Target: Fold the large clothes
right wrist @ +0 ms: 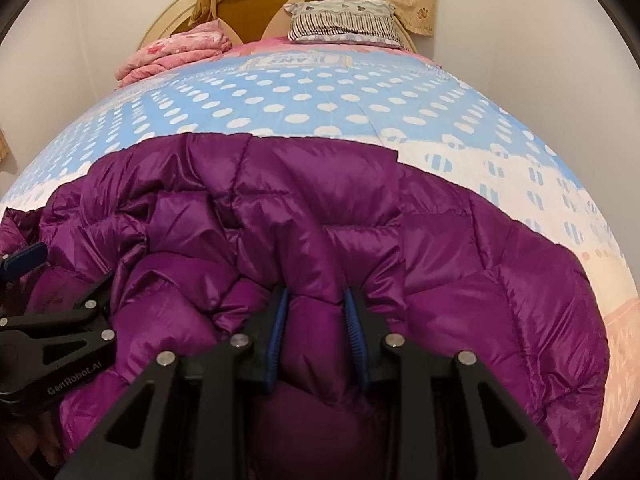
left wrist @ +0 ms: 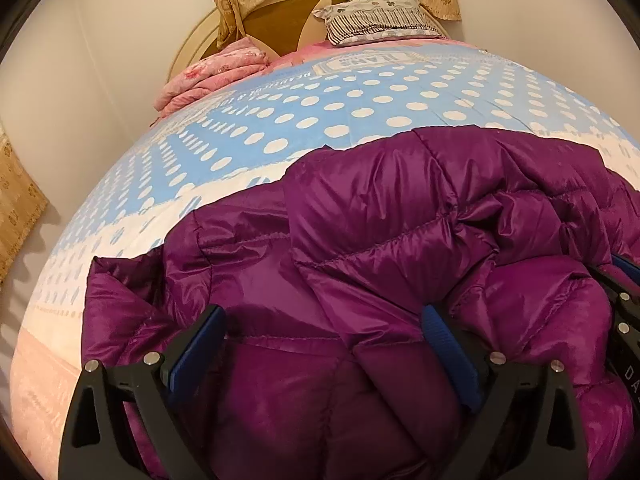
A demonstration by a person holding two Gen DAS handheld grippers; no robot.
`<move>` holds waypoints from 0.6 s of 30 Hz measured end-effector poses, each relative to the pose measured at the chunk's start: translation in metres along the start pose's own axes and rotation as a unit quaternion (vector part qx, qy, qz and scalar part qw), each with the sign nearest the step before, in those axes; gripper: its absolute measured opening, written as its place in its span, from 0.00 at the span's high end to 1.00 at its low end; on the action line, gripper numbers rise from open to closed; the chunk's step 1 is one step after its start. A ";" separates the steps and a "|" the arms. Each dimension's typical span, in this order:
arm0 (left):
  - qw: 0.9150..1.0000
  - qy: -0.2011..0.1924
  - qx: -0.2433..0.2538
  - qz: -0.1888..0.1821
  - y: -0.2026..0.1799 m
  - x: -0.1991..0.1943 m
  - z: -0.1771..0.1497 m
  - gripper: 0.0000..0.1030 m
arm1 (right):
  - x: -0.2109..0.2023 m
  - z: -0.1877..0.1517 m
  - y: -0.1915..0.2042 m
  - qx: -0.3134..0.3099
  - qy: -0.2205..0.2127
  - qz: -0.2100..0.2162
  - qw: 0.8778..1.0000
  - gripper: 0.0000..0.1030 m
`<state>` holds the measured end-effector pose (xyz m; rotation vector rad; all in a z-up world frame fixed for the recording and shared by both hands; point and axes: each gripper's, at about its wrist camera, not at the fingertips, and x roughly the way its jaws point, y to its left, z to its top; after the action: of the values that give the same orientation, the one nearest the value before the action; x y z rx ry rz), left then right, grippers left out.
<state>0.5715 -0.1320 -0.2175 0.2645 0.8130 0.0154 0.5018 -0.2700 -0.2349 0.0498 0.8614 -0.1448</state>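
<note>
Blue-padded black fingers of my right gripper (right wrist: 316, 312) fill the bottom centre of the right wrist view, pinching a puffy ridge of the shiny purple quilted down jacket (right wrist: 360, 240) between them, the fabric bulging up in the narrow gap. My left gripper (left wrist: 324, 340) sits low in the left wrist view with its fingers spread wide over the same jacket (left wrist: 360, 240); padding lies between them, but nothing is clamped. Each tool shows at the inner edge of the other's frame, so my two hands work close together near the garment's middle. That jacket lies across the near part of the blue white-dotted bedspread (left wrist: 320, 100), bunched and creased, with one side turned over onto the body and a loose flap reaching toward the lower left of the left view. I judge the fold to be only begun: the bulk is gathered but lumpy, no neat rectangle exists, and smoothing and further folding remain. At the top of both frames, well apart from my work, rest a folded pink floral quilt (left wrist: 212, 72) and a striped grey pillow (left wrist: 376, 20) against the cream round headboard (left wrist: 280, 16).
</note>
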 end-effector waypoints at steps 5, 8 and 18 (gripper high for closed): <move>1.000 0.014 0.004 -0.013 0.011 -0.003 0.011 0.03 | -0.004 0.006 -0.008 0.000 0.017 0.023 1.000 0.64; 0.999 -0.029 -0.010 -0.031 0.039 -0.047 0.018 0.03 | -0.039 0.006 -0.030 0.019 -0.006 0.034 0.999 0.50; 0.995 -0.080 0.035 -0.041 0.098 -0.170 -0.100 0.03 | -0.136 -0.089 -0.077 0.011 0.019 0.015 1.000 0.31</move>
<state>0.3909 -0.0341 -0.1376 0.2939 0.6656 -0.1100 0.3362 -0.3225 -0.1885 0.0870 0.8959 -0.1260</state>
